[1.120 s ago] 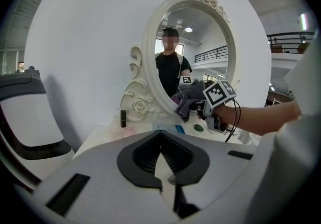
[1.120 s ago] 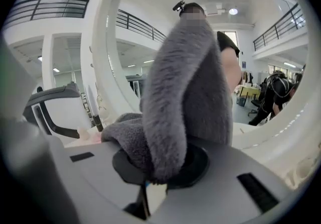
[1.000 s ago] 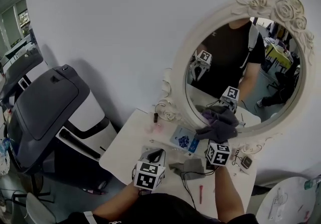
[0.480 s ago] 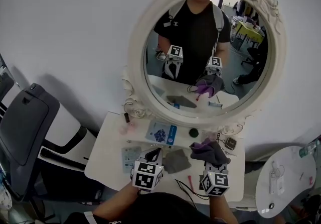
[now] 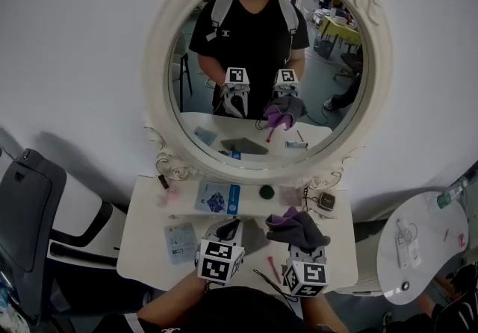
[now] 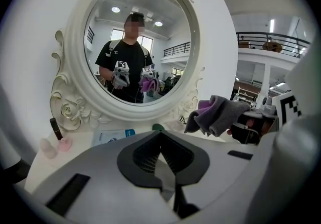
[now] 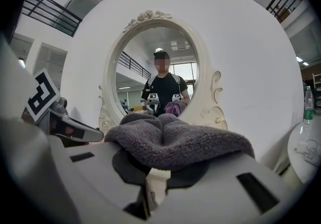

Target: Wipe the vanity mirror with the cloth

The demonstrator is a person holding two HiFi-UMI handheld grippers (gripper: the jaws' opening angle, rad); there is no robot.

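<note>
The oval vanity mirror (image 5: 258, 33) in its ornate white frame stands at the back of the white table (image 5: 146, 249). My right gripper (image 5: 300, 240) is shut on a bunched grey and purple cloth (image 5: 297, 225), held over the table short of the glass. In the right gripper view the cloth (image 7: 175, 140) covers the jaws, with the mirror (image 7: 156, 67) ahead. My left gripper (image 5: 230, 228) hovers beside it, shut and holding nothing. From the left gripper view the cloth (image 6: 220, 112) hangs at the right, below the mirror (image 6: 135, 42). The glass reflects the person and both grippers.
On the table lie a blue packet (image 5: 215, 197), a pale sachet (image 5: 179, 236), a green lid (image 5: 267, 192), a dark lipstick (image 5: 163, 181), a small clock (image 5: 326, 201) and a red pen (image 5: 270, 268). A dark chair (image 5: 30, 204) stands left. A round side table (image 5: 422, 249) stands right.
The right gripper drew the cloth back from the mirror's lower glass to above the table. The head view swung to centre the mirror. The left gripper stayed put.
</note>
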